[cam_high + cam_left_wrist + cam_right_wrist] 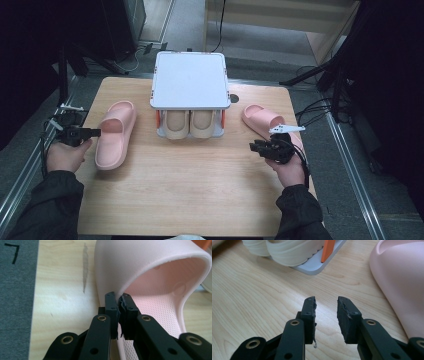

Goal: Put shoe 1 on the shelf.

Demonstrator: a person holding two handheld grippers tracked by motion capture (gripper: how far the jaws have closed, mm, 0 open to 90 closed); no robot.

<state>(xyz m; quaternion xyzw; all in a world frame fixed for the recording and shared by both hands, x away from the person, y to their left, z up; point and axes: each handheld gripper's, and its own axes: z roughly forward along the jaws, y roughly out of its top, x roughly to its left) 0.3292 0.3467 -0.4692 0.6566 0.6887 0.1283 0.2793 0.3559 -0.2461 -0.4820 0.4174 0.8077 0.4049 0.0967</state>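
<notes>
The left gripper (pixel 119 298) pinched the strap edge of the left slipper (pixel 116 134), near the table's (pixel 190 190) left edge. So thin a bite could slip in lifting. The right gripper (pixel 326 302) gaped empty beside the right slipper (pixel 402 280).

Bare table (pixel 180 185) before the rack (pixel 190 80), apparently passable, pink slippers (pixel 116 135) (pixel 267 122) flanking

Lab; black camera stands (pixel 85 60); cables (pixel 315 112)
</notes>
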